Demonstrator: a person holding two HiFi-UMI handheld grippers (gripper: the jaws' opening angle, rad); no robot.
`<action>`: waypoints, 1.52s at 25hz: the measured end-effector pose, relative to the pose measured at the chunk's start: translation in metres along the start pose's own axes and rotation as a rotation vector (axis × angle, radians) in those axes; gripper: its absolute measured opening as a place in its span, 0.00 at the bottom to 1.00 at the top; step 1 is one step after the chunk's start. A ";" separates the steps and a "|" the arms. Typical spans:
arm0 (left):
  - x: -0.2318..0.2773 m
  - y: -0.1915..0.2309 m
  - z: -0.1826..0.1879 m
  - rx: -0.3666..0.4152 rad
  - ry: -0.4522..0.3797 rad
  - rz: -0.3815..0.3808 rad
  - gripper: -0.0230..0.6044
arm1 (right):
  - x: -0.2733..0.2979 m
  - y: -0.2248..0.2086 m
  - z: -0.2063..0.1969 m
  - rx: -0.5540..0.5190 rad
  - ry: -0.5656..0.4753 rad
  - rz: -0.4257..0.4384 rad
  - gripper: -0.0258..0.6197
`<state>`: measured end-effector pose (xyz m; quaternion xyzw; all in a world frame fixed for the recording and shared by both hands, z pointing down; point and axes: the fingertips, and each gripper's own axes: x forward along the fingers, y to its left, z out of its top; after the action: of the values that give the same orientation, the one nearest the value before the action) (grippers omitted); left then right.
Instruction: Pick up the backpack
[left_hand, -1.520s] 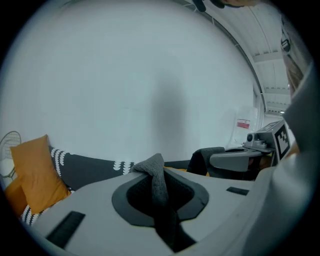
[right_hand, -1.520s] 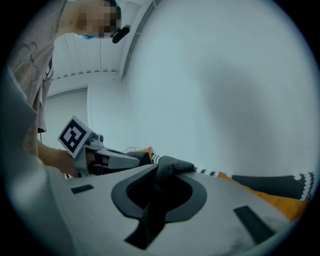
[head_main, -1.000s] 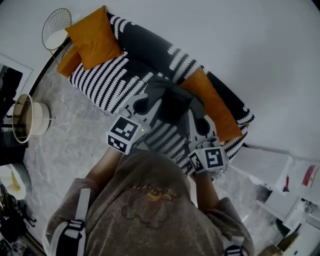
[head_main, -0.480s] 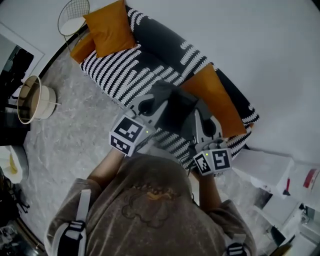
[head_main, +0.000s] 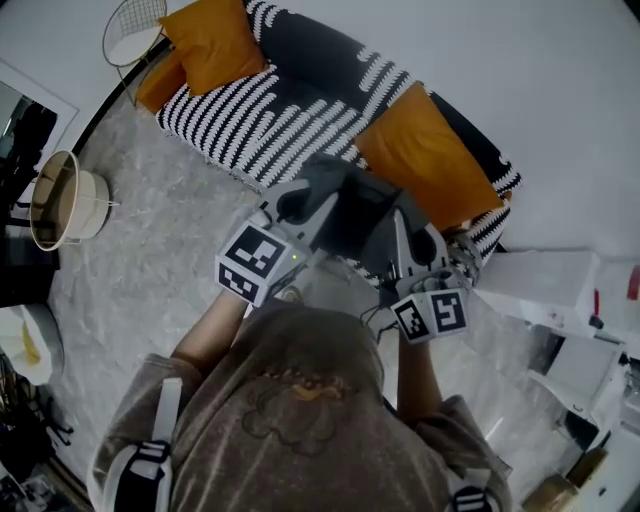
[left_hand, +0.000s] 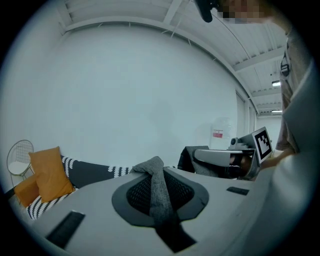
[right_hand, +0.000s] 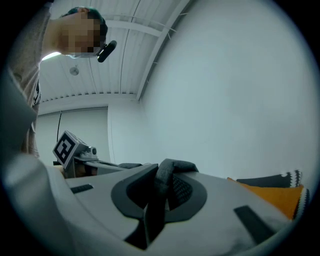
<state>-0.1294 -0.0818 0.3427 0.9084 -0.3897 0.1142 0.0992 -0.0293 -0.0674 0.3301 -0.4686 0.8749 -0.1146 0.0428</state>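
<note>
The dark grey backpack (head_main: 352, 212) hangs in the air between my two grippers, in front of the sofa. My left gripper (head_main: 288, 207) is shut on a grey woven strap (left_hand: 158, 186) that runs between its jaws. My right gripper (head_main: 408, 243) is shut on a darker padded strap (right_hand: 161, 192), folded over between its jaws. In the left gripper view the right gripper (left_hand: 226, 162) shows at the right with dark backpack fabric under it. The right gripper view has the left gripper (right_hand: 79, 151) at its left. The bag's lower part is hidden under the grippers.
A black-and-white striped sofa (head_main: 262, 118) with orange cushions (head_main: 425, 157) stands behind the backpack against the white wall. A wire side table (head_main: 135, 30) and a round basket (head_main: 60, 202) are at the left. White shelving (head_main: 552, 292) is at the right. Grey floor lies below.
Both grippers, still shut on the straps, have drawn back from the sofa with the backpack. The sofa has slid up and away in the head view, and floor now shows under the bag.
</note>
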 end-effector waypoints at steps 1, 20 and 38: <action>-0.009 -0.006 -0.003 0.003 0.001 -0.006 0.11 | -0.009 0.008 -0.002 0.003 -0.003 -0.008 0.09; -0.149 -0.101 -0.047 -0.026 0.019 0.046 0.11 | -0.137 0.124 -0.029 0.034 0.037 0.077 0.09; -0.179 -0.143 -0.064 -0.047 0.024 0.081 0.11 | -0.180 0.143 -0.039 0.011 0.055 0.119 0.09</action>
<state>-0.1531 0.1549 0.3395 0.8880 -0.4275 0.1196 0.1203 -0.0520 0.1643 0.3279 -0.4124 0.9013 -0.1292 0.0281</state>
